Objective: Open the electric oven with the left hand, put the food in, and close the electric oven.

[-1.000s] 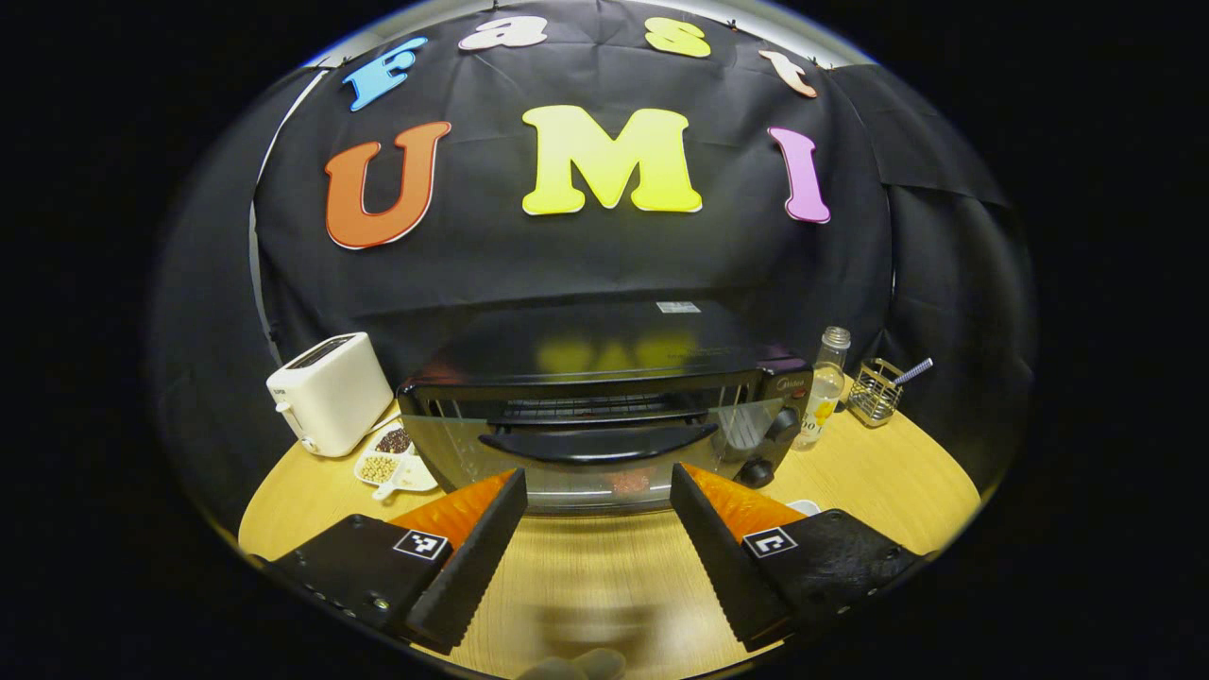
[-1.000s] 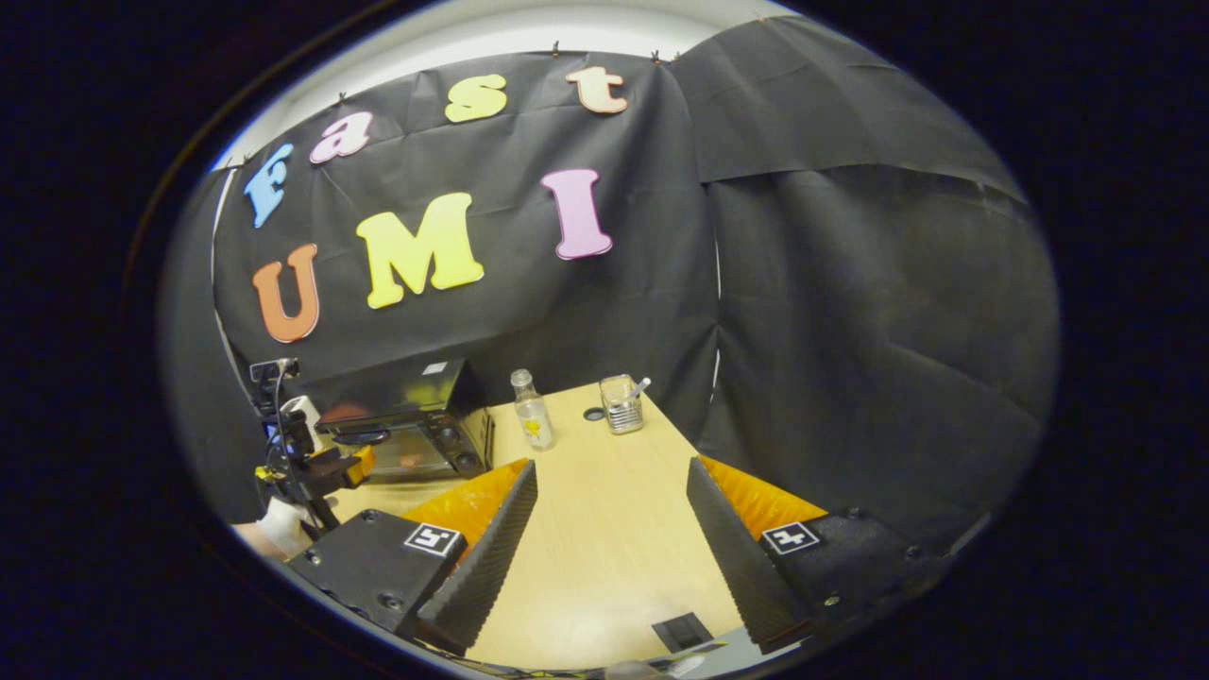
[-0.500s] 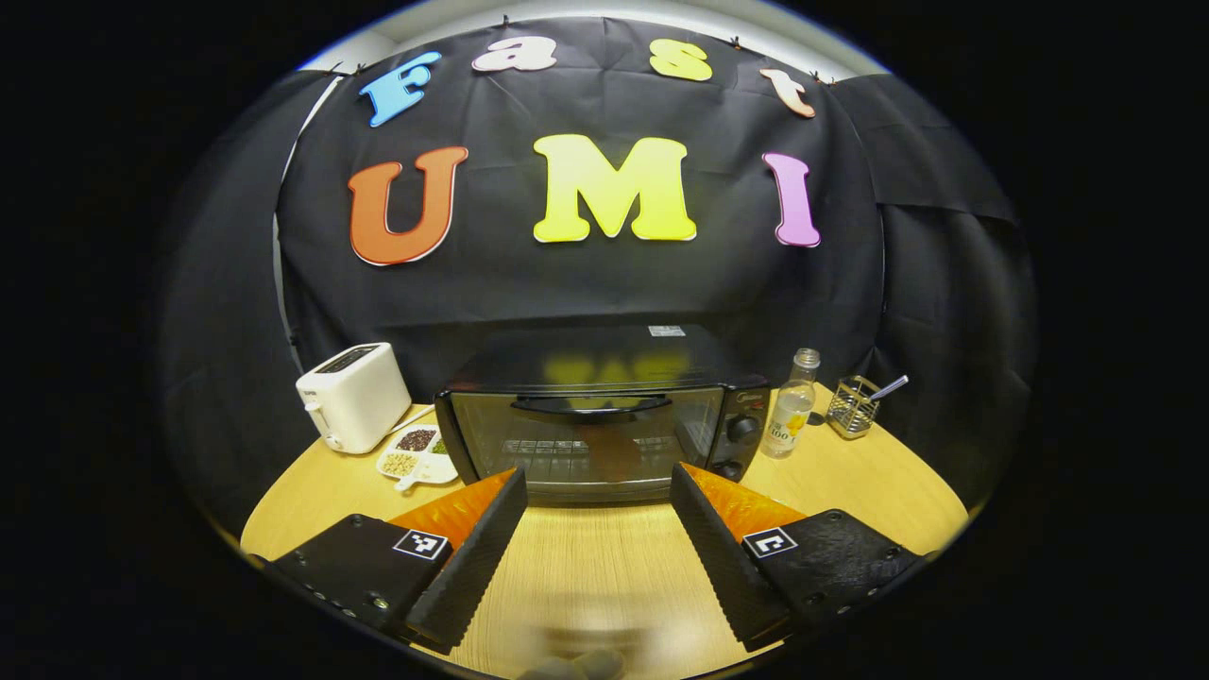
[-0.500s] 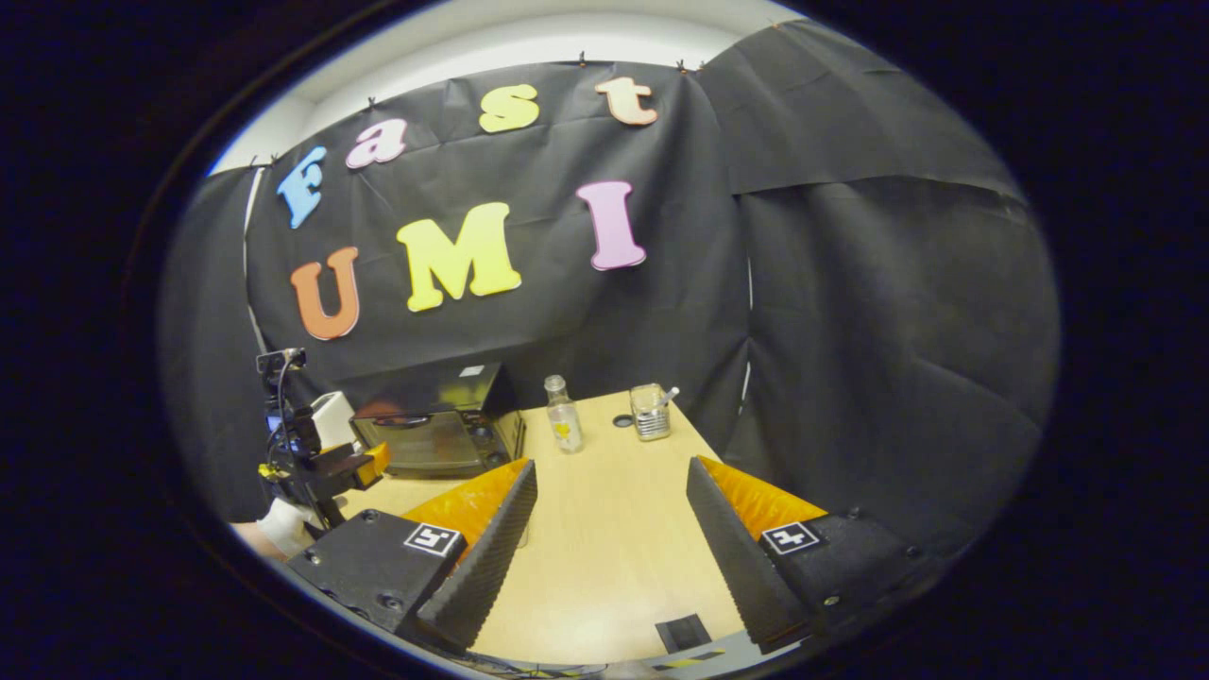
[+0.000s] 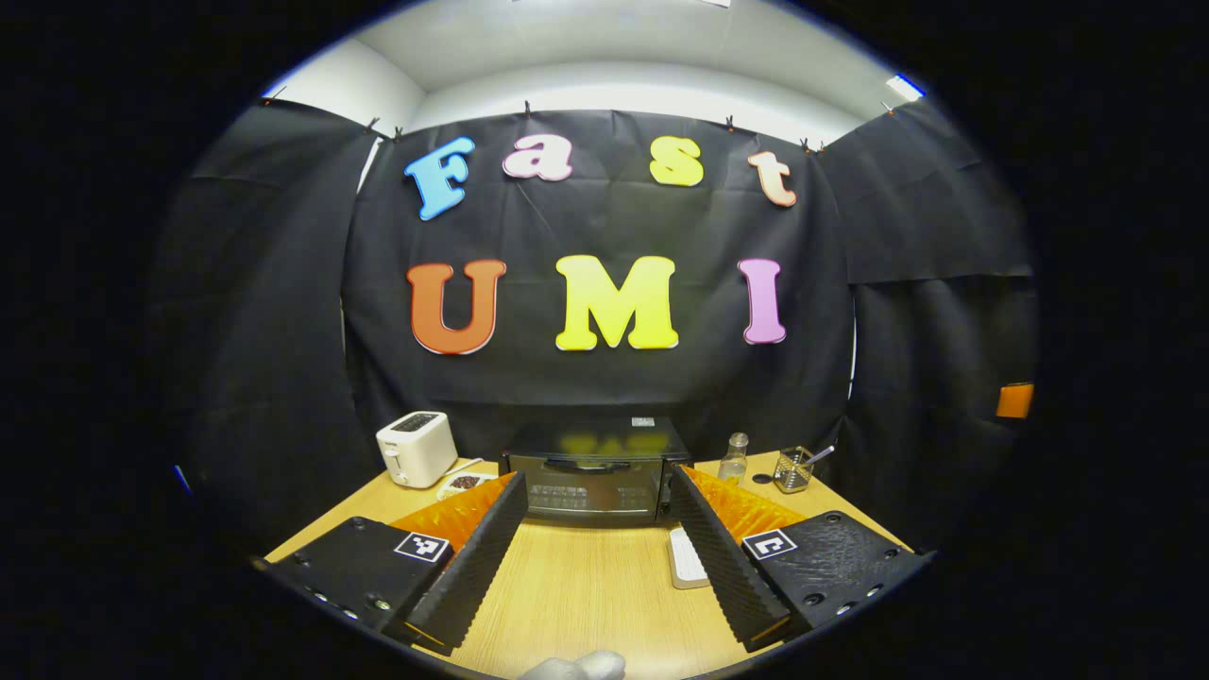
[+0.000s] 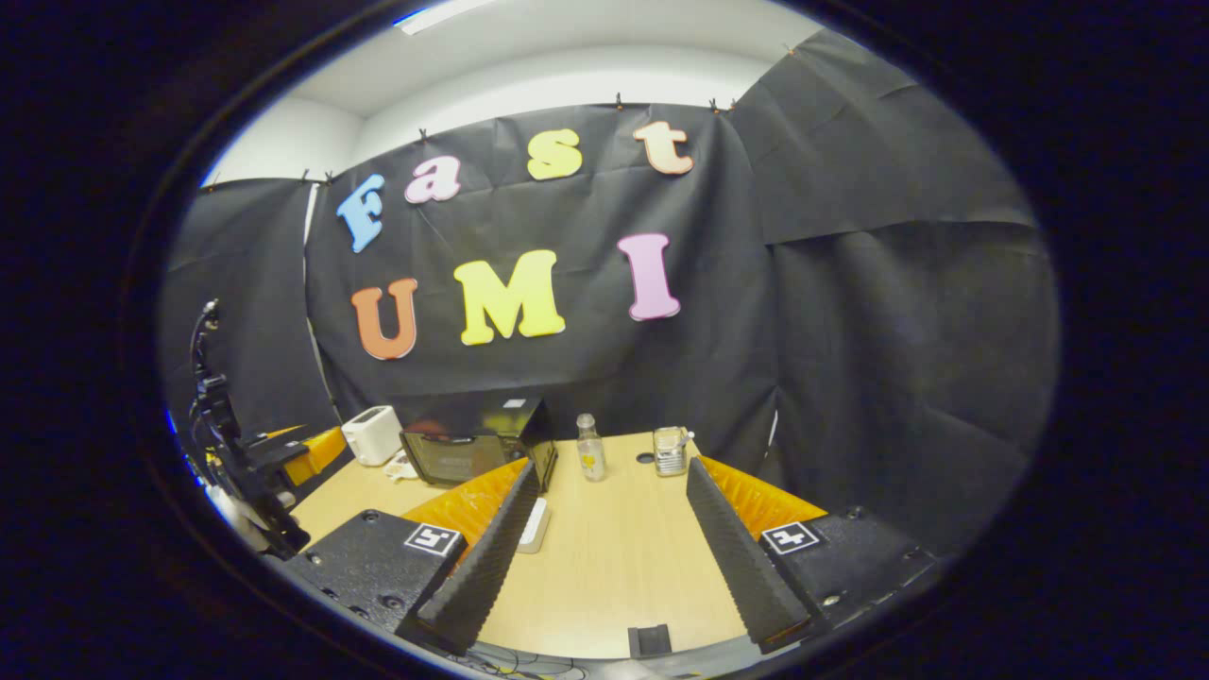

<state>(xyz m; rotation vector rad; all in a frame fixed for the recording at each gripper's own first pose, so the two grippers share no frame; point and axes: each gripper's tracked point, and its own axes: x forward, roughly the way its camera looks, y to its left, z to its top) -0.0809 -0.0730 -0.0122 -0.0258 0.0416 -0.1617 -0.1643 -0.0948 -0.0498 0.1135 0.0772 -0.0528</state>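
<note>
Black cloth behind, wooden counter (image 5: 586,586) in front, electric oven (image 5: 593,482) at the back with door closed. Both claws wide apart, holding nothing: left claw (image 5: 597,552), right claw (image 6: 614,543). Looks finished; next, just rest.

Both views are evenly and fairly brightly lit from above; a ceiling lamp (image 6: 444,14) is seen as a white strip at the top of the right gripper view. Strong barrel distortion is shown toward the rims, where the bench (image 5: 586,586) edge is bent into a curve. Soft glare is carried on the pale wood, and yellow reflections are caught on the glossy top of the oven (image 5: 593,442) (in the left gripper view). The middle is rendered sharply; the lowest edge is blurred.
</note>
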